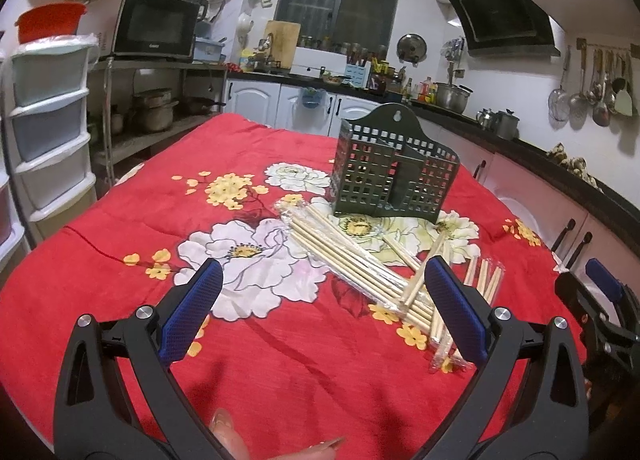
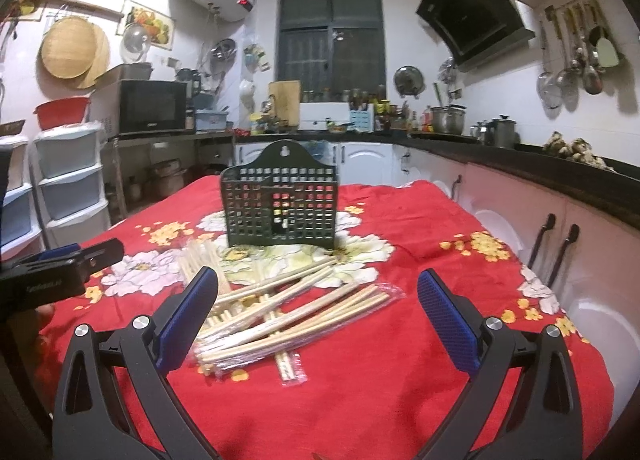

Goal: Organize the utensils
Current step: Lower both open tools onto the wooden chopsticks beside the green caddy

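The left gripper (image 1: 324, 292) is spread wide and holds nothing; the right gripper (image 2: 318, 292) is also spread and empty. Both hang over the red flowered cloth (image 2: 400, 372). Just ahead lies a pile of wrapped chopsticks (image 2: 280, 312). Behind the pile stands the dark green basket (image 2: 280, 206), upright.

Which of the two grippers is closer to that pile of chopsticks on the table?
Probably the left gripper: the chopsticks run right up against one of its open jaws. The right gripper hangs open a little short of the pile, touching nothing.
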